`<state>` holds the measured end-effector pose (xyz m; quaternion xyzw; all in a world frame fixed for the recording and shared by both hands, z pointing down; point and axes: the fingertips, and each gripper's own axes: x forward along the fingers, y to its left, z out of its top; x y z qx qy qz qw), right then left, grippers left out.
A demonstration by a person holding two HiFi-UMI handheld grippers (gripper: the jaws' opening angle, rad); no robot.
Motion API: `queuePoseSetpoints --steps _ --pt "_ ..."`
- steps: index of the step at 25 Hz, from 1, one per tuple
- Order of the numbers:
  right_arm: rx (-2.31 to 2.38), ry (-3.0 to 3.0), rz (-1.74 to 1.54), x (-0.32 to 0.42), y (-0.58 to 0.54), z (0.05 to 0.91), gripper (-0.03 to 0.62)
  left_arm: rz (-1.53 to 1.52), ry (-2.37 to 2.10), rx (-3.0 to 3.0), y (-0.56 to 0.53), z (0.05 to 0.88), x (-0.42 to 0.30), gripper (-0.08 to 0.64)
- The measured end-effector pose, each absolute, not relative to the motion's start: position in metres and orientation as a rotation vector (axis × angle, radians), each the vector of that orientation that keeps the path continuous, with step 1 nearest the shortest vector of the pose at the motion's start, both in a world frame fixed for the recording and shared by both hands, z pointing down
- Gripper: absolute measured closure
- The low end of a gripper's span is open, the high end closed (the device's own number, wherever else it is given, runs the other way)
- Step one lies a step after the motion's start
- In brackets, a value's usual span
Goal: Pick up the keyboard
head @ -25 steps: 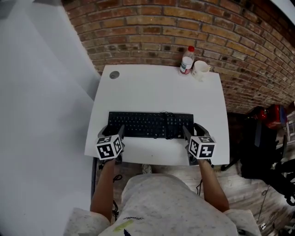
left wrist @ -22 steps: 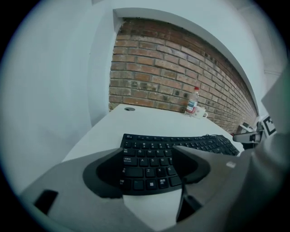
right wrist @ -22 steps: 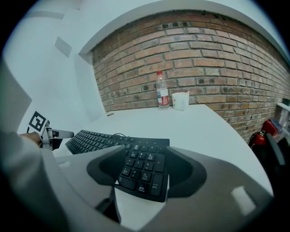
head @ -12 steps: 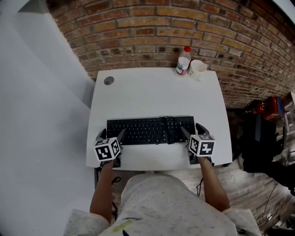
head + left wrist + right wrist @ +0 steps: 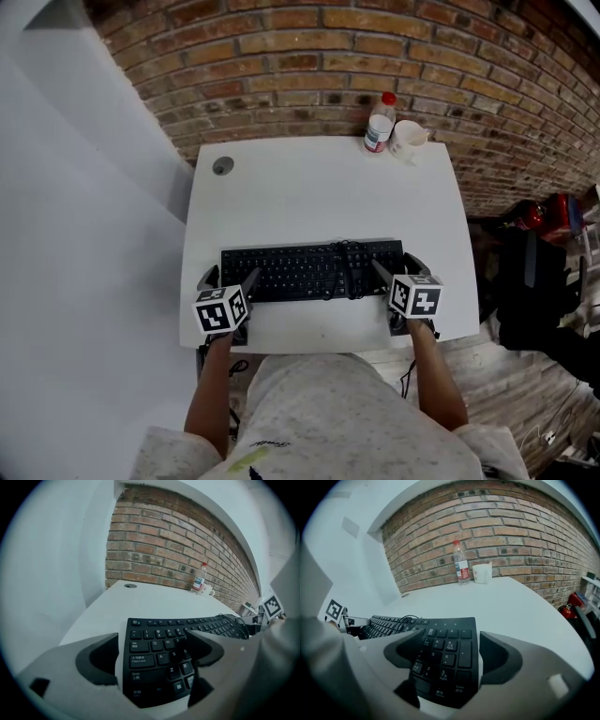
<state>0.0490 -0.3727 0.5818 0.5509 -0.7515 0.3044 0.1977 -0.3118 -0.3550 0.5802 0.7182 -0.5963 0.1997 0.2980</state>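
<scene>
A black keyboard [image 5: 309,270] lies flat near the front edge of the white table [image 5: 319,187], its cable [image 5: 349,253] coiled on the keys right of centre. My left gripper [image 5: 230,278] stands at the keyboard's left end, jaws opening; the left gripper view shows that end of the keyboard [image 5: 159,653] between the jaws, the pads not pressing. My right gripper [image 5: 398,270] is at the right end, jaws also opening, with the number pad of the keyboard [image 5: 445,648] between them and untouched by the outer pad.
A clear bottle with a red cap [image 5: 380,122] and a white cup [image 5: 408,139] stand at the table's far right, against the brick wall. A round cable hole [image 5: 222,166] is at the far left. Dark bags [image 5: 544,272] lie on the floor to the right.
Both grippers' jaws have spread wider, and both grippers have sunk slightly around the keyboard's ends. The keyboard has stayed on the table.
</scene>
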Motion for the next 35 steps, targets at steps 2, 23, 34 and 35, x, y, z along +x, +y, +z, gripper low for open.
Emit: queuePoseSetpoints --steps 2,23,34,35 --pt "1.537 -2.113 0.874 0.0475 -0.3735 0.5843 0.212 0.517 -1.577 1.907 -0.3559 0.5814 -0.3118 0.117" --pt "1.482 -2.111 1.006 0.0474 -0.376 0.5901 0.215 0.47 -1.516 1.879 -0.3562 0.5872 -0.3119 0.156" --pt "1.514 -2.101 0.995 0.0471 -0.3728 0.5856 0.218 0.461 -1.548 1.895 -0.3527 0.5833 -0.3123 0.155" --pt "1.516 -2.105 0.993 0.047 -0.3716 0.5845 0.218 0.459 -1.554 1.898 -0.3514 0.5818 -0.3125 0.155"
